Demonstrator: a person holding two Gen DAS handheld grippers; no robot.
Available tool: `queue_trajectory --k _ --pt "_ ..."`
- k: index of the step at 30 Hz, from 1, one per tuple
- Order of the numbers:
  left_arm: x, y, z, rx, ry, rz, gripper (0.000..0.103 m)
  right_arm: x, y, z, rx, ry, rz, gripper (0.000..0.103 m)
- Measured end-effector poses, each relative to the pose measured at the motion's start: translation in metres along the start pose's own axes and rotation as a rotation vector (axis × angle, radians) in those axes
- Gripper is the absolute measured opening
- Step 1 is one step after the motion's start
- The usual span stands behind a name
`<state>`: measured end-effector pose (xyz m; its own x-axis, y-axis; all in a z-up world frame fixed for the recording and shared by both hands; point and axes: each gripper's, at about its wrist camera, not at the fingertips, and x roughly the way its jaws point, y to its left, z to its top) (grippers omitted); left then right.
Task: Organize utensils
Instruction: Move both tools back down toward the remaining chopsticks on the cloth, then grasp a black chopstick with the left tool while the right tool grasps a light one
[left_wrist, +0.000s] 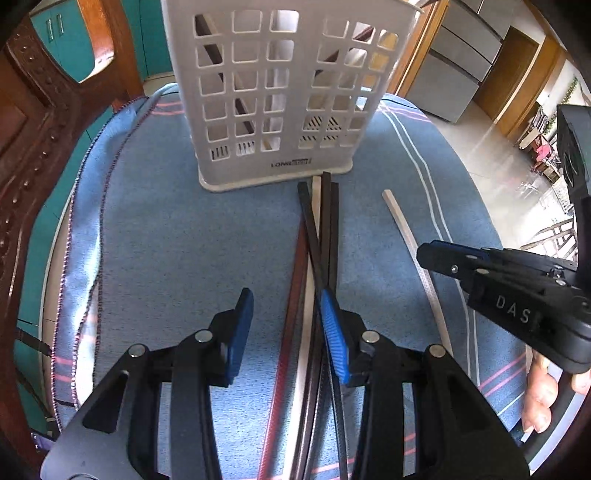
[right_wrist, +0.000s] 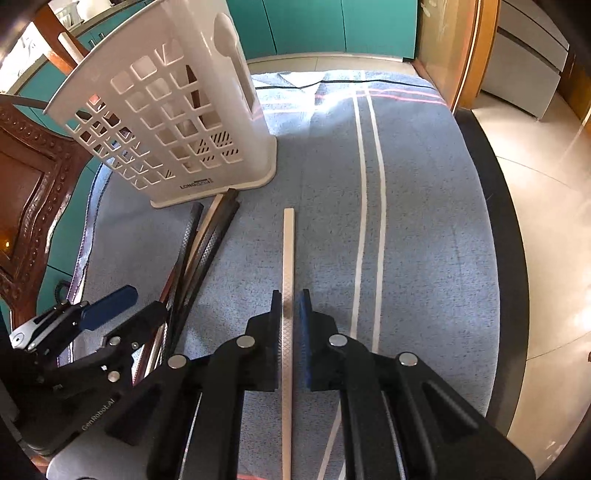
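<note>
- Looking along the left gripper (left_wrist: 286, 332) in the left wrist view: its blue pads (left_wrist: 334, 334) stand wide apart, gripping nothing. The right-hand pad sits over the bundle of chopsticks (left_wrist: 325, 229), which lies on the blue cloth (left_wrist: 166, 229); contact cannot be judged.
- Bundle holds several dark sticks, one reddish, one pale, their far ends reaching the foot of the white utensil basket (left_wrist: 280, 88). The basket stands upright on the cloth, with dark and pale sticks visible through its lattice.
- A single pale chopstick (left_wrist: 402, 225) lies apart, to the right of the bundle; the right gripper (left_wrist: 428, 254) covers its near part.
- Right wrist view: the right gripper (right_wrist: 291, 332) has its fingers drawn close on either side of the pale chopstick (right_wrist: 289, 251), which runs straight between them on the cloth (right_wrist: 424, 221). Whether the pads actually press the stick cannot be told.
- Basket (right_wrist: 166, 110) sits at upper left, the bundle (right_wrist: 203, 240) in front of it, and the left gripper (right_wrist: 129, 306) spread over the bundle's near end.
</note>
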<state>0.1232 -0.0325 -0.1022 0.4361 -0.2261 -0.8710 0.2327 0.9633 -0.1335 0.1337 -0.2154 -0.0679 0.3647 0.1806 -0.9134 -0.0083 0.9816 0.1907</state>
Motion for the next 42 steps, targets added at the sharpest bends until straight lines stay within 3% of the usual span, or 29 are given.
queue_trajectory --k 2,5,14,19,31,42 --pt "0.002 -0.001 -0.001 0.002 -0.002 -0.005 0.039 0.001 0.000 0.001 0.000 0.002 -0.003 0.010" --pt "0.002 -0.002 -0.001 0.000 -0.001 -0.012 0.030 0.003 0.002 0.000 -0.004 0.004 -0.007 0.011" --pt "0.001 0.019 0.007 -0.062 -0.006 0.054 0.030 0.010 0.005 -0.002 -0.005 0.005 -0.014 0.013" --pt "0.002 0.027 0.011 -0.093 -0.014 0.029 0.030 0.011 0.008 -0.004 -0.009 0.002 -0.020 0.015" --pt "0.031 0.016 0.034 -0.046 -0.038 0.119 0.030 0.023 0.027 -0.005 -0.094 -0.054 -0.134 0.015" --pt "0.034 0.004 0.041 -0.033 -0.058 0.151 0.030 0.022 0.028 -0.006 -0.127 -0.090 -0.162 0.016"
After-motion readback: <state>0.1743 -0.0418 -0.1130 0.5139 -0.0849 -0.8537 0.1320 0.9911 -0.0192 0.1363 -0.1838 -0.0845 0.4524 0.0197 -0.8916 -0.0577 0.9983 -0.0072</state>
